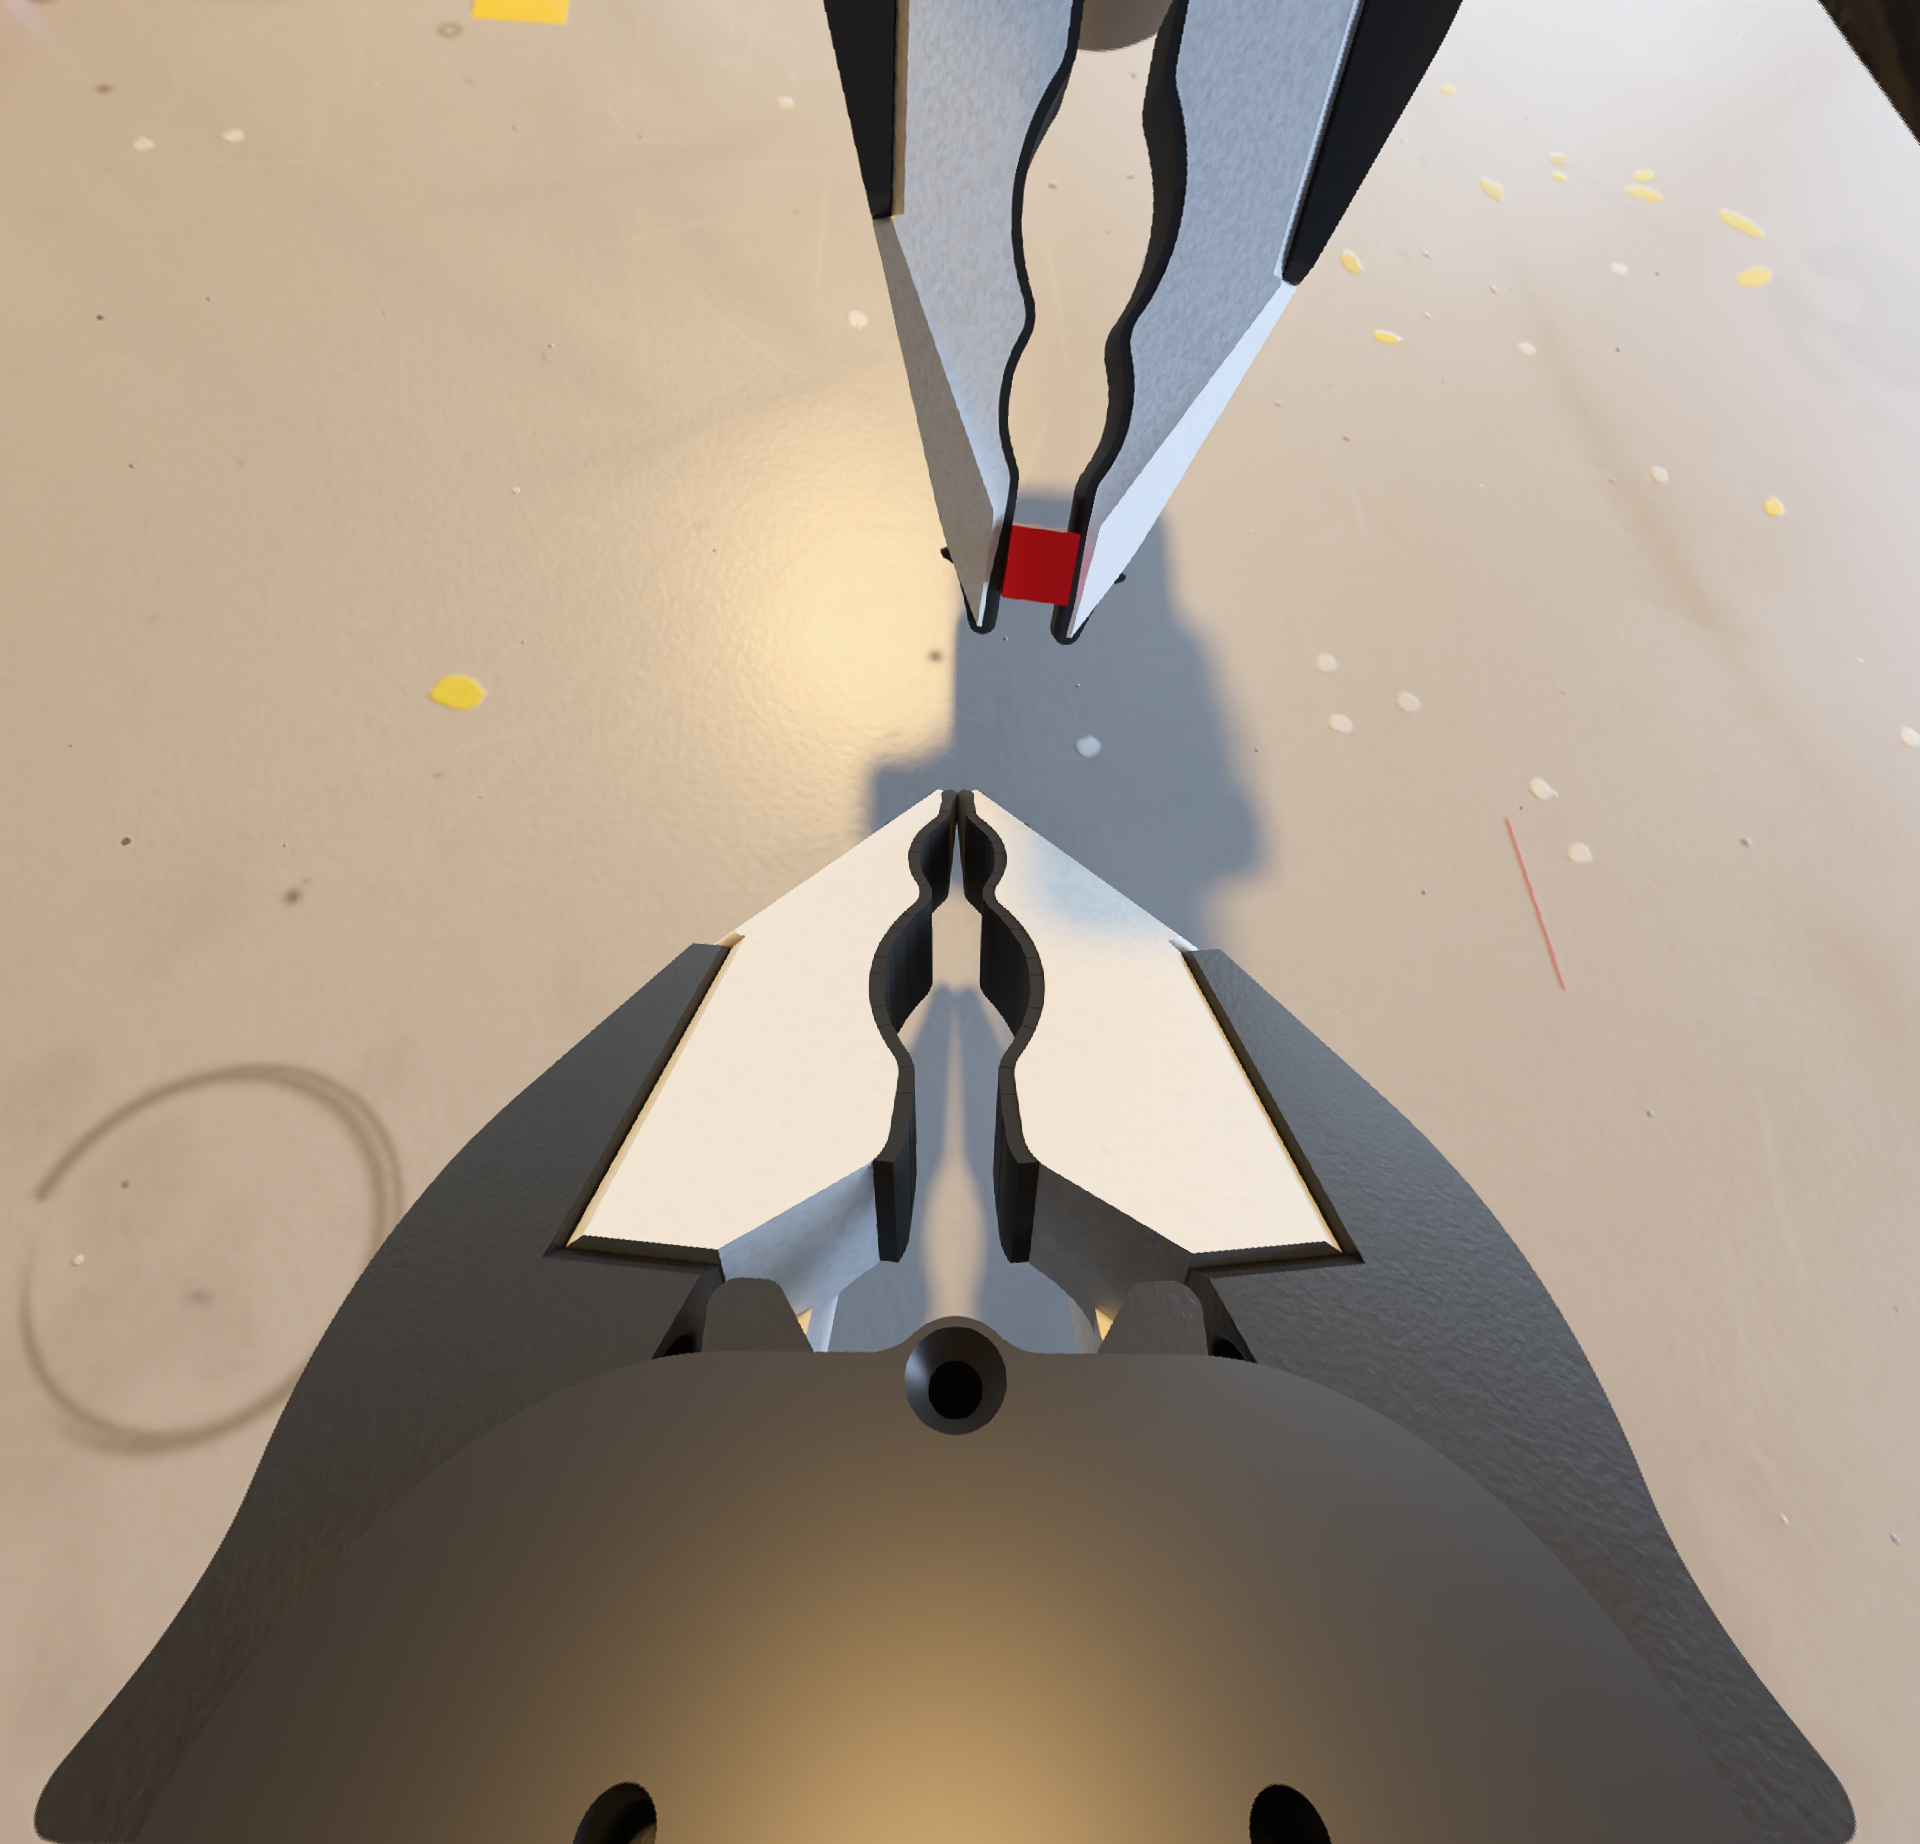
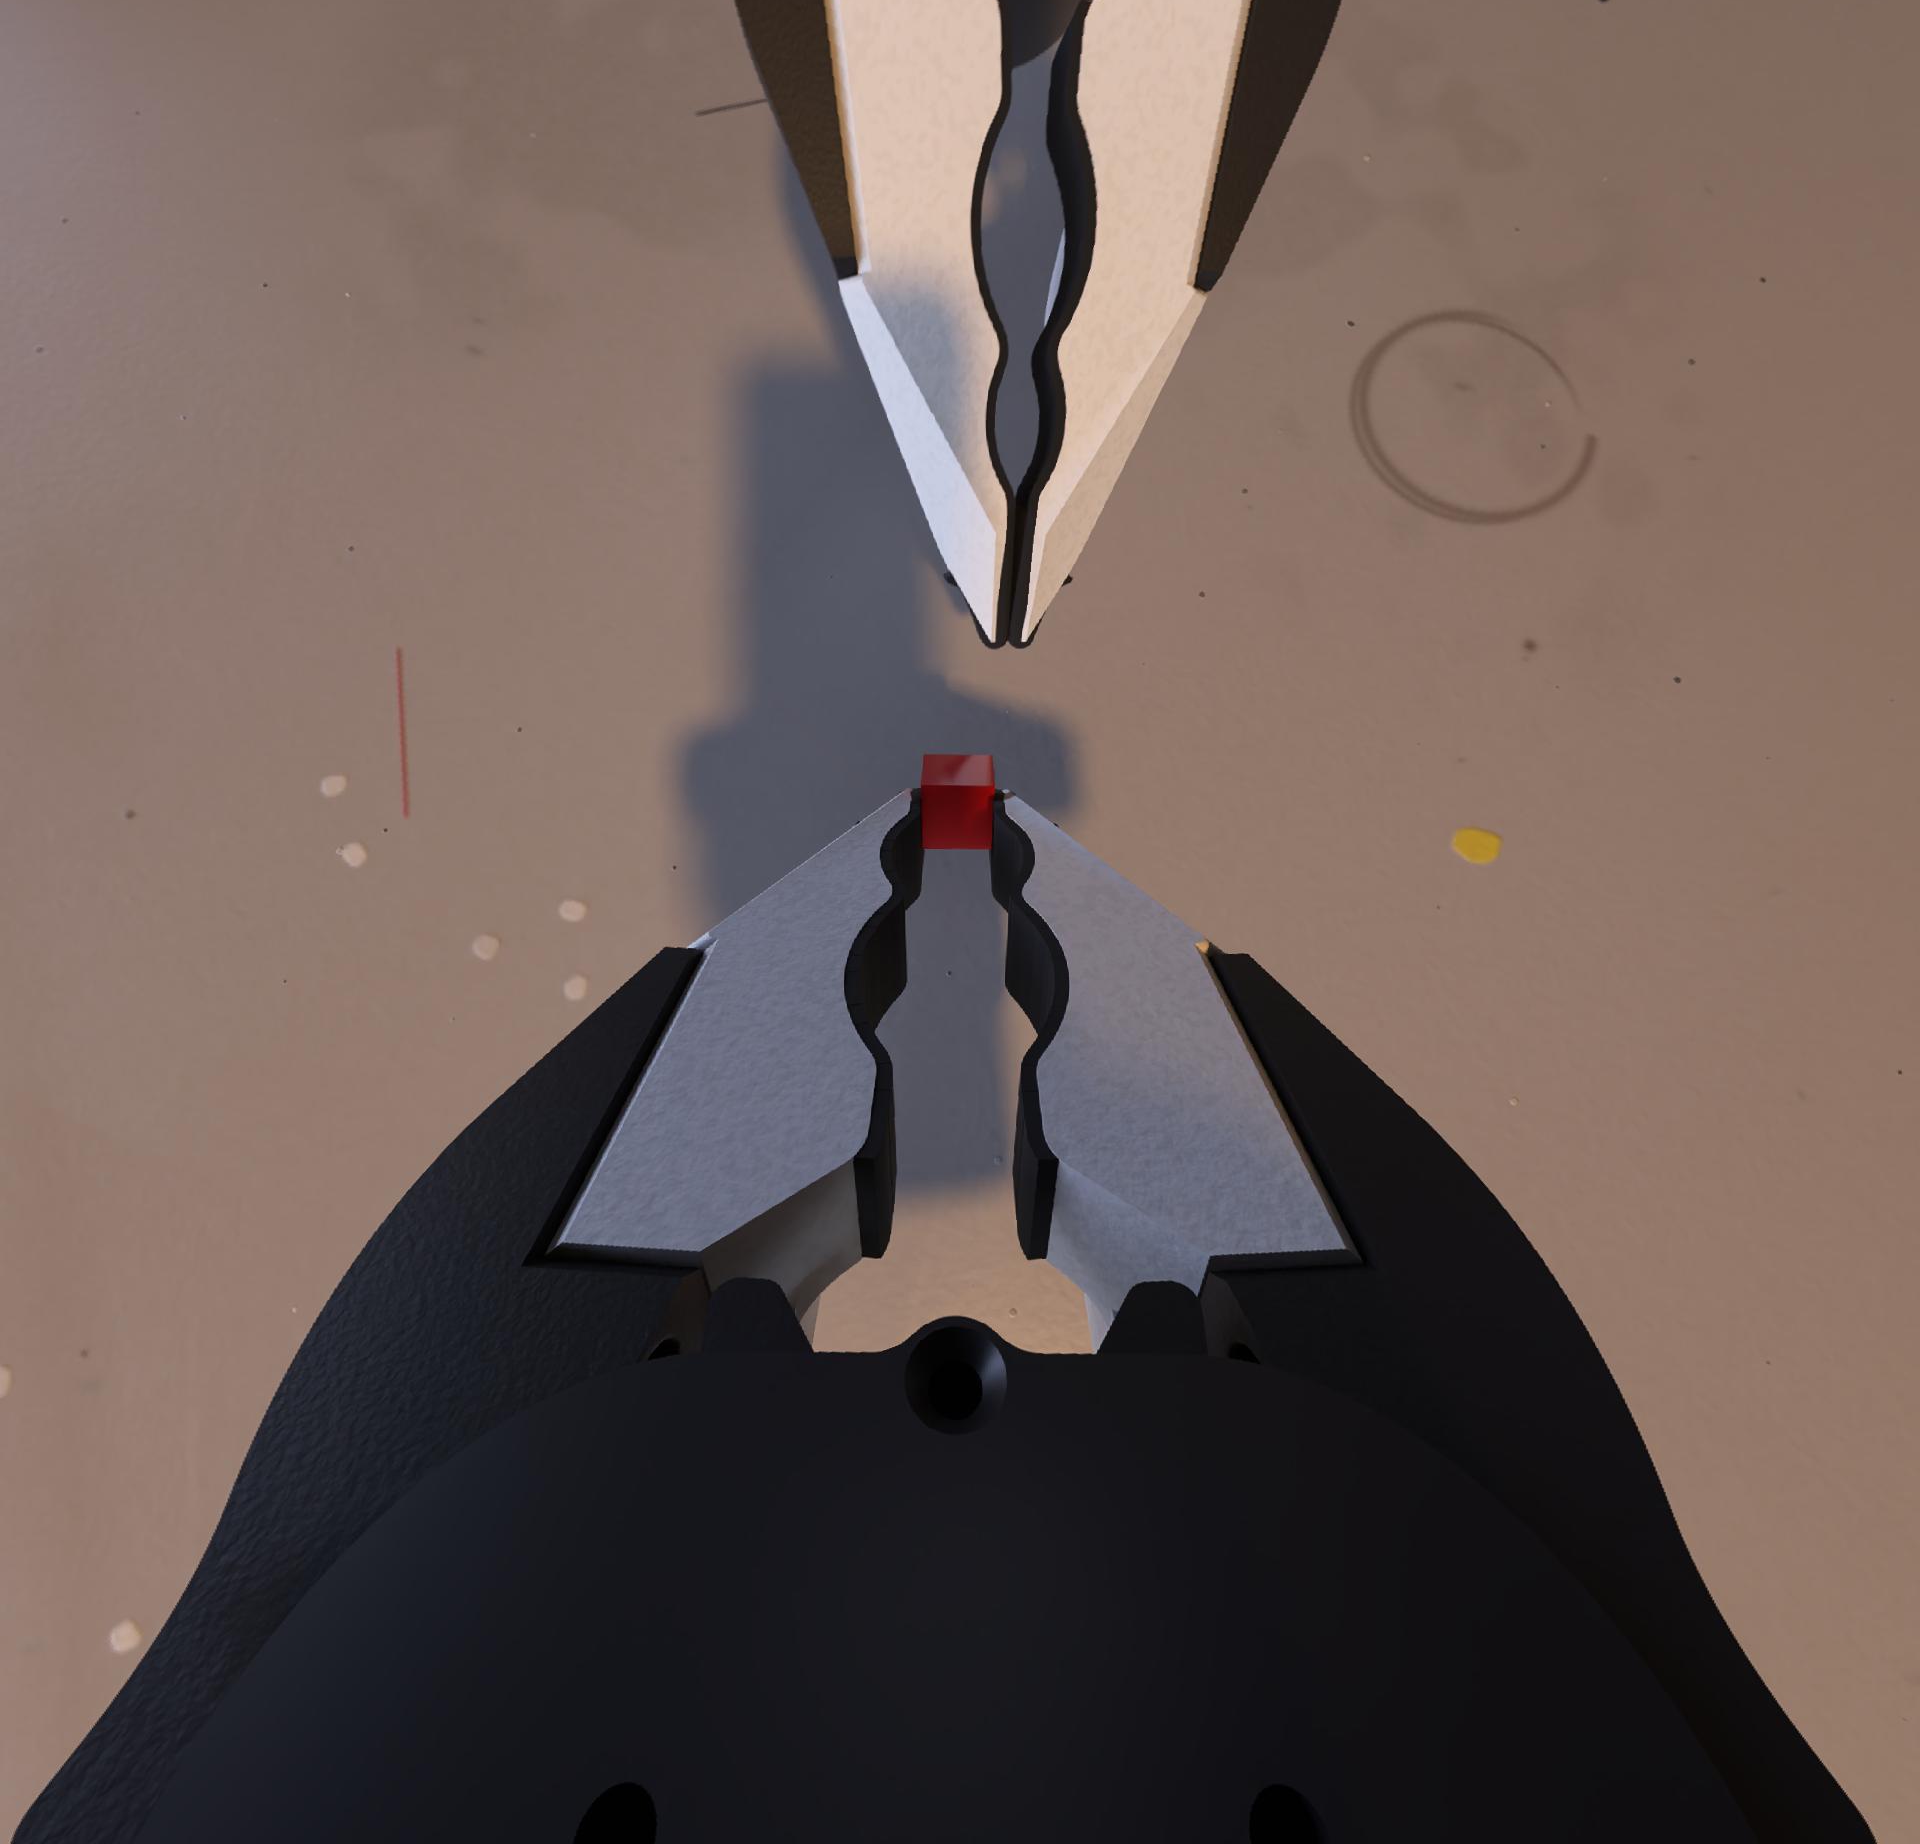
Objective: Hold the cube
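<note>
A small red cube [image 2: 956, 803] sits between the tips of my right gripper [image 2: 956, 807], which is shut on it above the tan table. The same cube [image 1: 1039, 564] shows in the left wrist view, held in the right gripper [image 1: 1023, 631] that points toward me from the top. My left gripper [image 1: 956, 802] is shut and empty, its tips touching, a short way in front of the cube. In the right wrist view the left gripper [image 2: 1006, 639] points down from the top, tips closed, just beyond the cube.
The tan table [image 1: 416, 547] carries paint specks, a yellow blob [image 1: 457, 693], a yellow rectangle [image 1: 520, 3], a thin red line [image 1: 1536, 906] and a dark ring stain [image 1: 208, 1259]. The grippers' shadows fall on the table under the cube.
</note>
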`<state>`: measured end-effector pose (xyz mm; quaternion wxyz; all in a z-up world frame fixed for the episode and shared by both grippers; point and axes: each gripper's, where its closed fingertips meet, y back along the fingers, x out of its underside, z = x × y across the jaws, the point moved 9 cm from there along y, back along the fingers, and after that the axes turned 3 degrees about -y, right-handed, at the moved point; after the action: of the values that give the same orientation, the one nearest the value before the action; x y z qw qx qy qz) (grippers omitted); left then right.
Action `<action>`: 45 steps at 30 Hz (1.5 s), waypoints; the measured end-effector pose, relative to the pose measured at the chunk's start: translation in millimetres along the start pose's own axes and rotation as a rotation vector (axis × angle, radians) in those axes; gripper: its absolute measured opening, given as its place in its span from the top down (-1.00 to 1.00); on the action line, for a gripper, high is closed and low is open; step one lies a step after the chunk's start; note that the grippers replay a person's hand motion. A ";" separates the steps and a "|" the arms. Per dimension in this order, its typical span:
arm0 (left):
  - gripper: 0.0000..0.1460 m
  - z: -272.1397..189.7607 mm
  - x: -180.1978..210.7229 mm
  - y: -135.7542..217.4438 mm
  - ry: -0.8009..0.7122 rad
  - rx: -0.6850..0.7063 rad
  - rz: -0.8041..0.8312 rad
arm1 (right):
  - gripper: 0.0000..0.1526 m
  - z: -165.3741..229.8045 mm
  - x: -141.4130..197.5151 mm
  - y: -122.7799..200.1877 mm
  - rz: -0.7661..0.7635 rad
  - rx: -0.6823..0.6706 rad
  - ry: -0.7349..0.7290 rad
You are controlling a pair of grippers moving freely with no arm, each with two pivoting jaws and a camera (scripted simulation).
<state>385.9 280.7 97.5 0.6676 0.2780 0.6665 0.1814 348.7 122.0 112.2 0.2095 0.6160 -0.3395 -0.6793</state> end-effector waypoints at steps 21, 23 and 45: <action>1.00 -4.4 -11.6 10.7 -0.005 0.045 -0.033 | 0.85 1.3 -1.7 -2.5 0.015 0.011 0.008; 1.00 -5.6 -8.9 6.6 0.023 0.053 -0.041 | 0.85 0.9 -1.0 -1.9 0.010 0.006 -0.002; 1.00 -2.2 -15.0 23.8 0.003 0.035 -0.073 | 0.85 0.2 -2.8 -4.0 0.012 0.015 -0.003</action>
<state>386.1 290.4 124.0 0.6679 0.2648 0.6801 0.1458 349.5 126.8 111.3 0.2085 0.6144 -0.3485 -0.6765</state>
